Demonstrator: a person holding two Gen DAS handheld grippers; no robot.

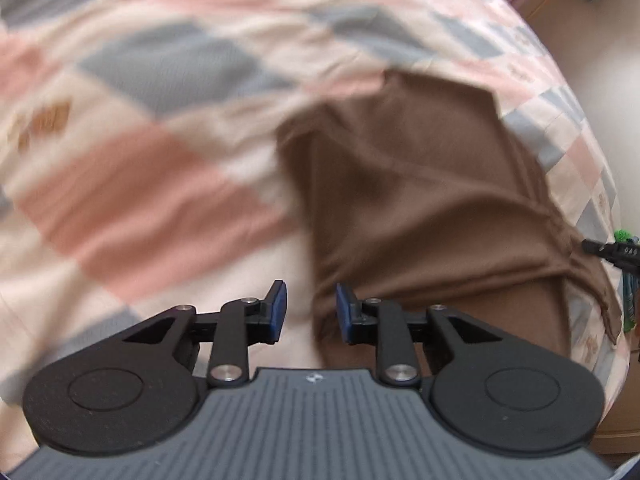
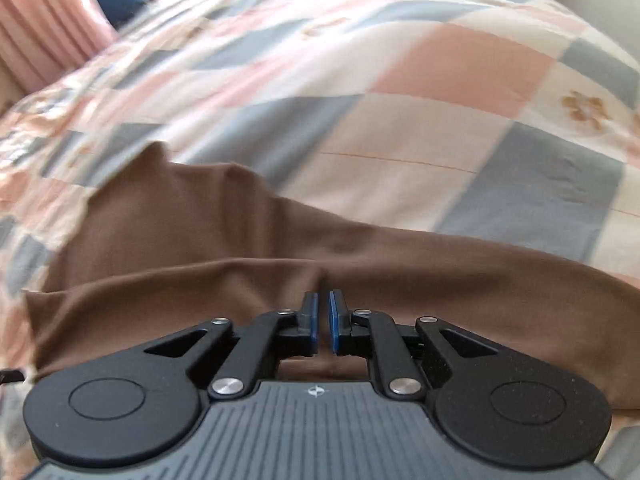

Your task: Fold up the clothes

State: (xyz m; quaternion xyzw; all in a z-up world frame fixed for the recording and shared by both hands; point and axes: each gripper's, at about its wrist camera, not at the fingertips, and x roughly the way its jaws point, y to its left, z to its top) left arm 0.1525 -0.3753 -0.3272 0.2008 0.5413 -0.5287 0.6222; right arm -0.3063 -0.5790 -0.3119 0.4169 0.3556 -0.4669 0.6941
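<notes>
A brown garment [image 1: 420, 184] lies on a checked bedspread [image 1: 160, 80], with folds running toward its right side. My left gripper [image 1: 311, 308] hovers at the garment's near left edge, open, with nothing between its blue pads. In the right wrist view the brown garment [image 2: 200, 240] stretches across the bed. My right gripper [image 2: 323, 316] is shut on a puckered fold of it at the near edge. The right gripper's black tip [image 1: 608, 250] also shows at the far right of the left wrist view, pulling the cloth into creases.
The pink, grey and cream bedspread [image 2: 440, 80] fills most of both views. A pink curtain [image 2: 44, 20] hangs at the far left beyond the bed. A wooden floor or furniture edge [image 1: 560, 4] lies past the bed's right side.
</notes>
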